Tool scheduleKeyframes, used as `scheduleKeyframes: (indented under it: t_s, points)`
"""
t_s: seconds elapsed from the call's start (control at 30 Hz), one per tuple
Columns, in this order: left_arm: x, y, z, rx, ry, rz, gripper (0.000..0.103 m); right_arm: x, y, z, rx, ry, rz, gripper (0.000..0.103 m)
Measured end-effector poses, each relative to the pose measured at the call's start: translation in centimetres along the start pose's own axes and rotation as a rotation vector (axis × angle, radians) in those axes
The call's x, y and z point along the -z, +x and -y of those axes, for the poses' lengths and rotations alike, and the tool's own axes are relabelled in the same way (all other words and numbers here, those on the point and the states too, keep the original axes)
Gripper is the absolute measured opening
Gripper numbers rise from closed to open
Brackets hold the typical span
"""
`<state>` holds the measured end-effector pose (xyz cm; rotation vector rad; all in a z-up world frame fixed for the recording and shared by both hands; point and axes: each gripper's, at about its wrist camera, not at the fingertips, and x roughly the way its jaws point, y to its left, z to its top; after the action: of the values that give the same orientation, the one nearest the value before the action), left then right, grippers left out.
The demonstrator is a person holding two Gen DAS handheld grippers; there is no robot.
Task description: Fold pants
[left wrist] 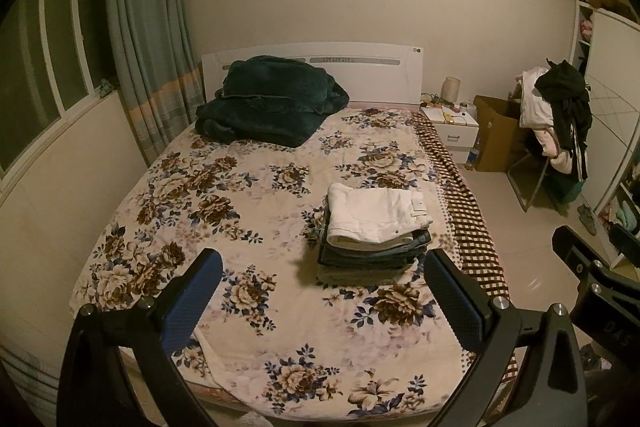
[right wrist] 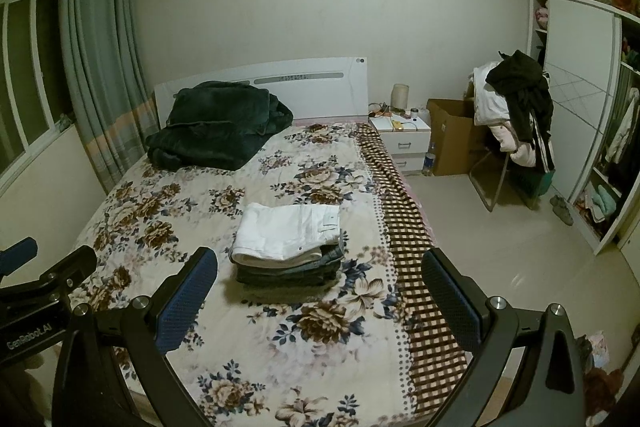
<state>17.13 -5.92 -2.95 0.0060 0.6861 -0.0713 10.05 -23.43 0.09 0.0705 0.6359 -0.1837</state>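
Note:
A stack of folded pants (left wrist: 372, 239) lies on the right half of the flowered bed (left wrist: 224, 211), with white pants (left wrist: 376, 215) on top and dark jeans under them. The stack also shows in the right wrist view (right wrist: 288, 247). My left gripper (left wrist: 324, 299) is open and empty, held back above the foot of the bed, short of the stack. My right gripper (right wrist: 320, 295) is open and empty too, above the bed's near right part. Its body shows at the right edge of the left wrist view (left wrist: 592, 267).
A dark green blanket (left wrist: 268, 99) is heaped at the headboard. A white nightstand (left wrist: 452, 125), a cardboard box (left wrist: 500, 135) and a chair piled with clothes (left wrist: 556, 119) stand right of the bed. A wardrobe (right wrist: 592, 115) lines the right wall. Curtains (left wrist: 148, 39) and a window are at left.

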Motion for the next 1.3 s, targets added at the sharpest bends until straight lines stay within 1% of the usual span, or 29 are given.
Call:
scheduleKeyframes:
  t_s: [1.0,1.3]
  points:
    - [0.2,0.0,-1.0,-0.001,0.003,0.003,0.103,0.9,0.7,-0.7,-0.008,-0.006,-0.010,0.103]
    - [0.3,0.0,-2.4,-0.015,0.004,0.007,0.103,0.8,1.0,-1.0,-0.020,-0.013,-0.017,0.103]
